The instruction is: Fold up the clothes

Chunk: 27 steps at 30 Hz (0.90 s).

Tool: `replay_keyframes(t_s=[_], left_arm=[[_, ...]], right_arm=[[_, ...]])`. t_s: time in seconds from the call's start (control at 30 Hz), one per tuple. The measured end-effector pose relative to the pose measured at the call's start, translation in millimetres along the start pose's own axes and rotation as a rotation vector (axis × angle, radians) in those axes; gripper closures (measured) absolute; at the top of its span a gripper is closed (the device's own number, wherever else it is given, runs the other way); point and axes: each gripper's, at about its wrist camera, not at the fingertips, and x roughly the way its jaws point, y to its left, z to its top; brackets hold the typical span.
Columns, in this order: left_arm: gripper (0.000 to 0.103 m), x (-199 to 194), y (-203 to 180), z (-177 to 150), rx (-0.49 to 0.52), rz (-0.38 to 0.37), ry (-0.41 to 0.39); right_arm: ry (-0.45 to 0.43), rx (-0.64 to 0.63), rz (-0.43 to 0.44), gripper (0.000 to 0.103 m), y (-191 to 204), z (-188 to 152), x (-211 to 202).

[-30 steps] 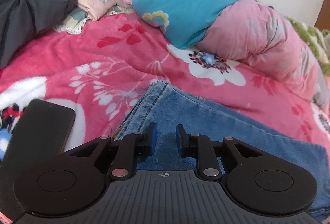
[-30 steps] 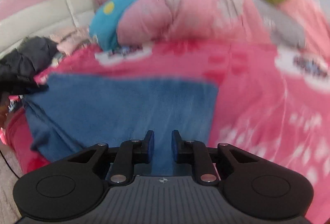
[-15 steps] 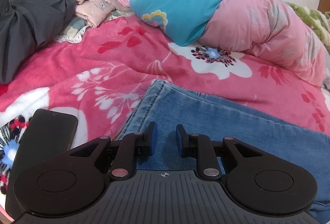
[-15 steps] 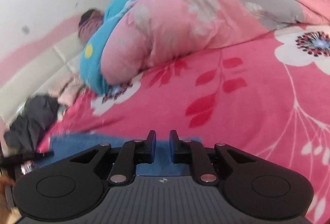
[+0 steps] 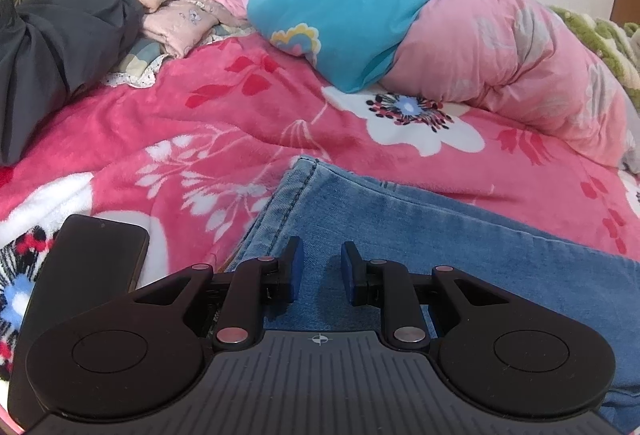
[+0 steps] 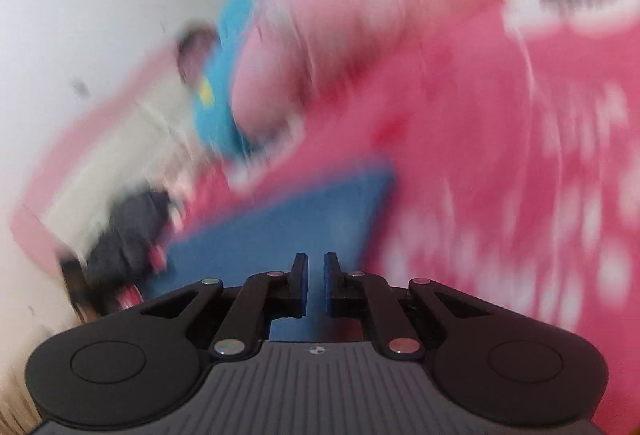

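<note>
the right hand-held gripper (image 6: 316,277) has swung down over the jeans (image 5: 460,247) on the bed (image 5: 168,131), its jaws now pressed together on nothing. the left hand-held gripper (image 5: 320,271) hasn't moved, slightly spread over the denim. no fold yet.

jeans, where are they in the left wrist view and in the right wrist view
Left wrist view: the jeans fill the lower middle and right, spread flat on the pink blanket, just beyond the gripper.
Right wrist view: the jeans are a blurred blue patch at lower centre-left, just ahead of the gripper.
Shared landmark: the blue pillow with a yellow dot.
</note>
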Motion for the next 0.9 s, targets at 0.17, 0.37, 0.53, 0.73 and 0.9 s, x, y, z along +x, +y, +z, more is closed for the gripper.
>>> replay_keyframes(t_s=[0.17,0.37,0.53,0.73,0.9], left_arm=[[0.082,-1.8,3.3,0.4,0.007,-0.023,0.002],[0.082,-13.8,4.8,-1.1,0.012,-0.055,-0.035],[0.082,-54.4,-21.8,-9.9,0.166,-0.113,-0.187],[0.082,-60.9,-77.2,-38.5,0.310,-0.281,-0.150],[0.081,-33.7,-108.3,-76.2,0.403,-0.301,-0.076]], right_arm=[[-0.082,-0.075,-0.027,0.096,31.4,-5.9,-24.5],[-0.069,-0.309,-0.011,0.082,76.2,-26.5,-19.9],[-0.014,-0.293,-0.128,0.084,86.3,-29.3,-4.8],[-0.160,-0.365,-0.076,0.083,141.2,-20.4,-3.8],[-0.033,-0.390,-0.167,0.078,128.2,-59.8,60.0]])
